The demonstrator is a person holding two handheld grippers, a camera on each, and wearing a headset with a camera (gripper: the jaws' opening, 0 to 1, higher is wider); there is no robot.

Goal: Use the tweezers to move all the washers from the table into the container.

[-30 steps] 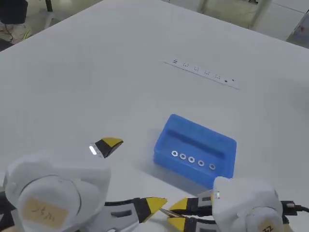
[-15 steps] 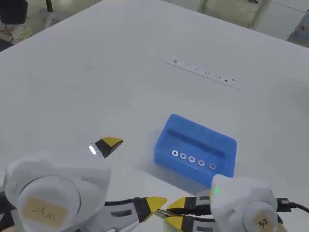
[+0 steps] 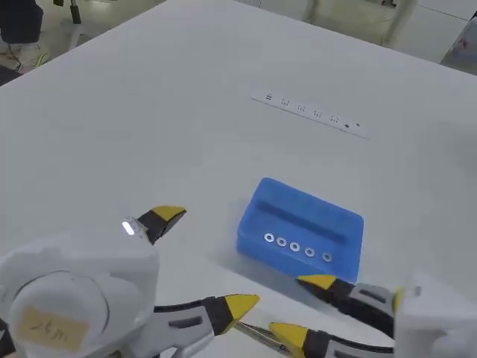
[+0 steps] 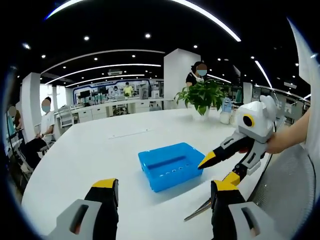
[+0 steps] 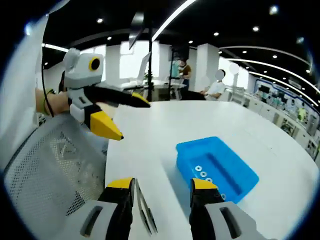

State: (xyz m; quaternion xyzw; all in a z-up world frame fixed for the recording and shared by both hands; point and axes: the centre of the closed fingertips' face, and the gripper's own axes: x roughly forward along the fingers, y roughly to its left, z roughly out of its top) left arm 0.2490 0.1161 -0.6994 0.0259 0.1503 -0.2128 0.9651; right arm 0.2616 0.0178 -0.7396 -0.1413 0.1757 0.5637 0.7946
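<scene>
A blue container (image 3: pixel 300 227) stands on the white table (image 3: pixel 149 112), with several washers (image 3: pixel 297 247) in a row inside it. The tweezers (image 3: pixel 257 333) lie flat on the table near its front edge. My left gripper (image 3: pixel 200 261) stands open to the left of the container, its right jaw next to the tweezers. My right gripper (image 3: pixel 302 308) is open just in front of the container. In the right gripper view the tweezers (image 5: pixel 143 210) lie beside my gripper's (image 5: pixel 162 185) left jaw, and the container (image 5: pixel 217 167) is ahead. The left gripper view has the container (image 4: pixel 170 165), the tweezers (image 4: pixel 197 210) and the right gripper (image 4: pixel 220 167).
A thin flat strip with small marks (image 3: pixel 309 112) lies further back on the table. A potted plant (image 4: pixel 202 97) stands at the far end, and people sit or stand in the room beyond. A mesh chair back (image 5: pixel 60 165) is close by the table edge.
The right gripper has drawn back to the right and its jaws have spread apart. The tweezers now lie on the table. The left gripper has barely moved.
</scene>
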